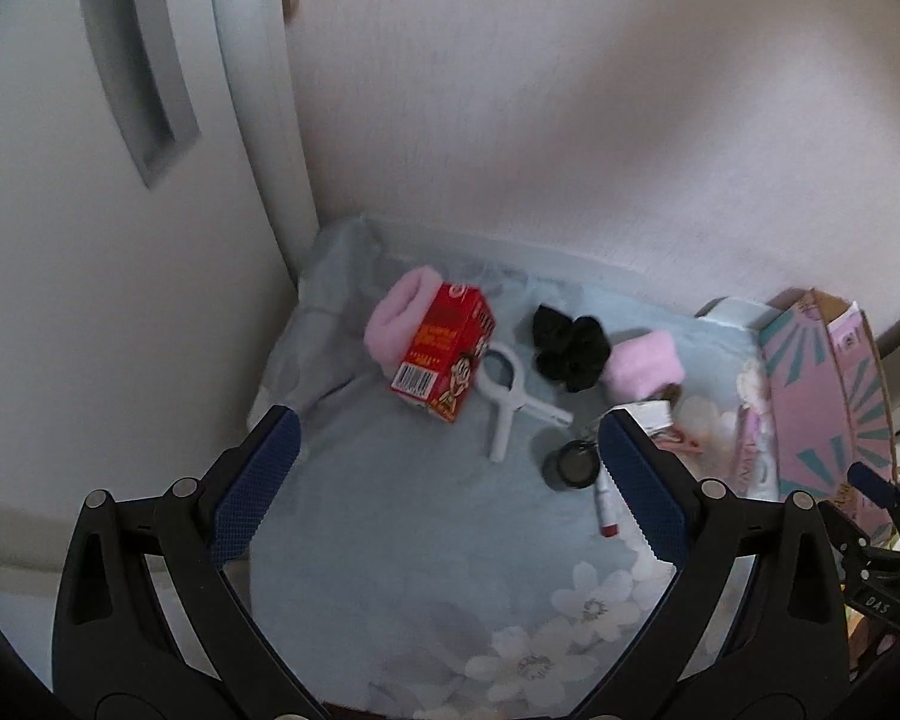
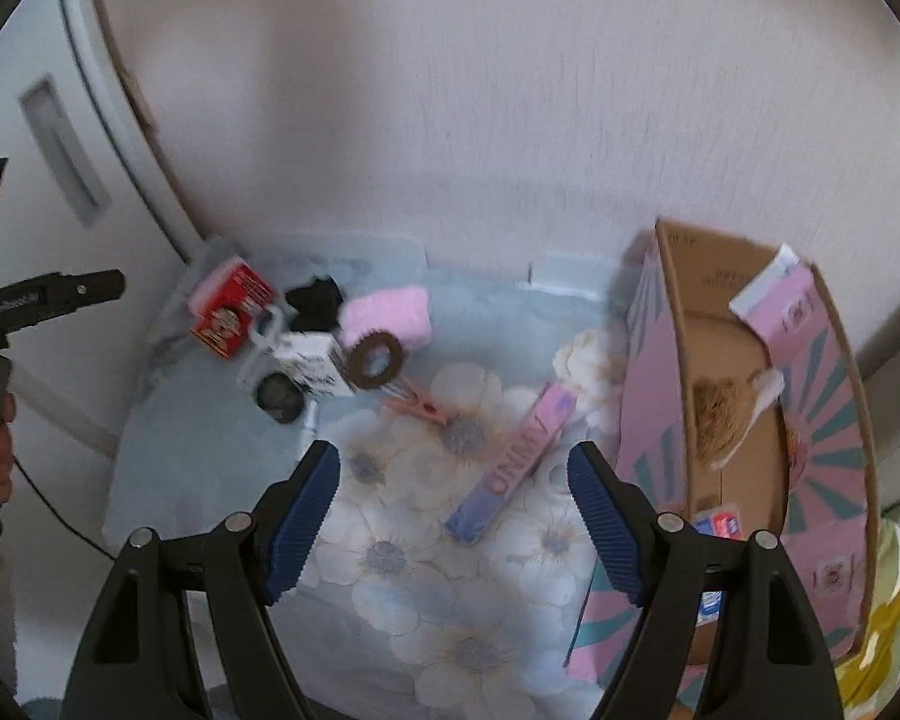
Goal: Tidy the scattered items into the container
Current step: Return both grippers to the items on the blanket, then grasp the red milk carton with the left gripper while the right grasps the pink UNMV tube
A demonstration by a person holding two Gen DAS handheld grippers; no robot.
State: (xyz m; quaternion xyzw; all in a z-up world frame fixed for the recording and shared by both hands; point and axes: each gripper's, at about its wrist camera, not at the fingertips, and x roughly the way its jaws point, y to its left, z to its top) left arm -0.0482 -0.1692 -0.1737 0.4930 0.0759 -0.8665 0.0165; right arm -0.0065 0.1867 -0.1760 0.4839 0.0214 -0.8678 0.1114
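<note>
The left gripper point(image 1: 450, 450) and the right gripper point(image 2: 453, 495) look alike: matte black plastic arms with triangular cut-outs, silver round rivets at the joints, and dark blue ribbed pads on the inner faces of the fingers point(image 2: 306, 516). Outboard of the right tongs, a black handle bears pale lettering, too blurred to read.

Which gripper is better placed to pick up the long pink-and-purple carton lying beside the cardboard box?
Probably the right gripper: its open jaws hover almost over the long pink-and-purple carton, next to the cardboard box. The left gripper faces the red carton.
</note>
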